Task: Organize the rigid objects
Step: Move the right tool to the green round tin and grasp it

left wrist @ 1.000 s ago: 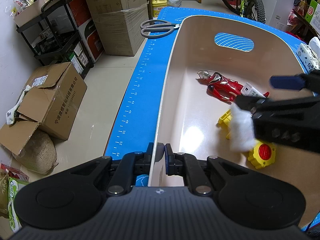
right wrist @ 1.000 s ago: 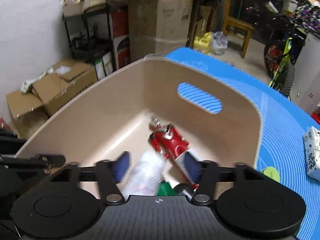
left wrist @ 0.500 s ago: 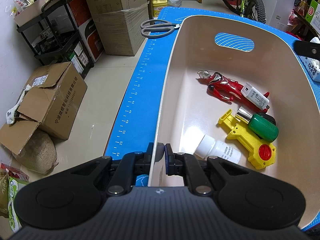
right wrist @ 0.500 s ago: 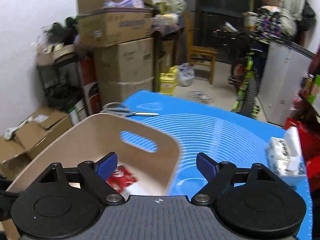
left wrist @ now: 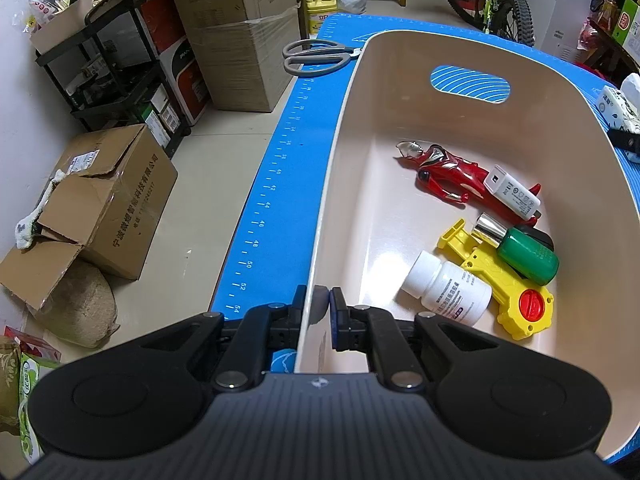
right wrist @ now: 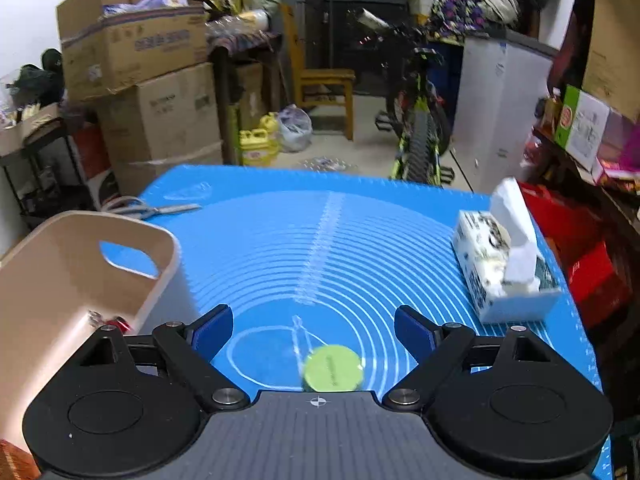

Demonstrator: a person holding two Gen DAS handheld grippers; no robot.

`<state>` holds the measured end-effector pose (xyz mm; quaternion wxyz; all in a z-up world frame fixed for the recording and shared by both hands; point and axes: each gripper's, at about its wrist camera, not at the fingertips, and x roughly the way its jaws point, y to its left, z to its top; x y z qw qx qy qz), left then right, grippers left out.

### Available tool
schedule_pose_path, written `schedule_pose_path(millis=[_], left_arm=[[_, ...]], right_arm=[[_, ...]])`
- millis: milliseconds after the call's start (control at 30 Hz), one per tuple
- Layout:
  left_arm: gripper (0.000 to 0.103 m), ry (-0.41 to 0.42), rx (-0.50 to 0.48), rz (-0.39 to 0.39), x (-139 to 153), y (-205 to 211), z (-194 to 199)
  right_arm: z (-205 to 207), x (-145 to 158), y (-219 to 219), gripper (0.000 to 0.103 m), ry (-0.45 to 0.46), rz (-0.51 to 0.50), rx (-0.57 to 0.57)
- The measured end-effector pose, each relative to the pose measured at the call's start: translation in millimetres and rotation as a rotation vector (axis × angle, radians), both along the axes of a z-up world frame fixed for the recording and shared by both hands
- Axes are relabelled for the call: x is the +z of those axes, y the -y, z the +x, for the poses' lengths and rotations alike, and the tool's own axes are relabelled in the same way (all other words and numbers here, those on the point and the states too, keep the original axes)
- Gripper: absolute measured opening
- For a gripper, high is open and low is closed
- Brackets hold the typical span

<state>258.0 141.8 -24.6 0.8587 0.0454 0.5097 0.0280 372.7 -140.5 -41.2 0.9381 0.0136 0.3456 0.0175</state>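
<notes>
A beige plastic bin (left wrist: 400, 80) stands on the blue mat (left wrist: 264, 208). My left gripper (left wrist: 322, 304) is shut on the bin's near left rim. Inside the bin lie a red toy figure (left wrist: 444, 172), a white charger (left wrist: 514, 192), a green bottle with a silver cap (left wrist: 520, 248), a yellow toy gun (left wrist: 508, 288) and a white pill bottle (left wrist: 448, 288). My right gripper (right wrist: 314, 328) is open over the mat, right of the bin (right wrist: 52, 280), with nothing between its fingers. A flat green disc (right wrist: 333, 367) lies on the mat just below it.
Grey scissors (left wrist: 316, 54) lie on the mat beyond the bin's far left corner. A tissue box (right wrist: 504, 264) sits near the mat's right edge. Cardboard boxes (left wrist: 104, 196), a black shelf and a bicycle (right wrist: 416, 128) stand on the floor around the table.
My right gripper let the white pill bottle fall into the bin, opened wide, then swung out of the bin to the right over the mat. The left gripper kept its hold.
</notes>
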Motion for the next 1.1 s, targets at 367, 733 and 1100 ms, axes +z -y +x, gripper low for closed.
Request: schedule_pose_path(millis=[367,733,1100], left_arm=[[0.013,0.000,0.000,0.002,0.4,0.1,-0.4],[0.013,0.000,0.000,0.002,1.0,0.3,-0.5],[0.013,0.000,0.000,0.005,1.0,0.2,-0.4]], right_arm=[[16.3,-48.4,14.5,0.091,-0.080,-0.027,-0.042],[22.6,-80.0,6.6,0.090,-0.117,-0.082,-0.016],[21.9,-83.7,13.4,0.071,-0.095,-0.021,-0.012]])
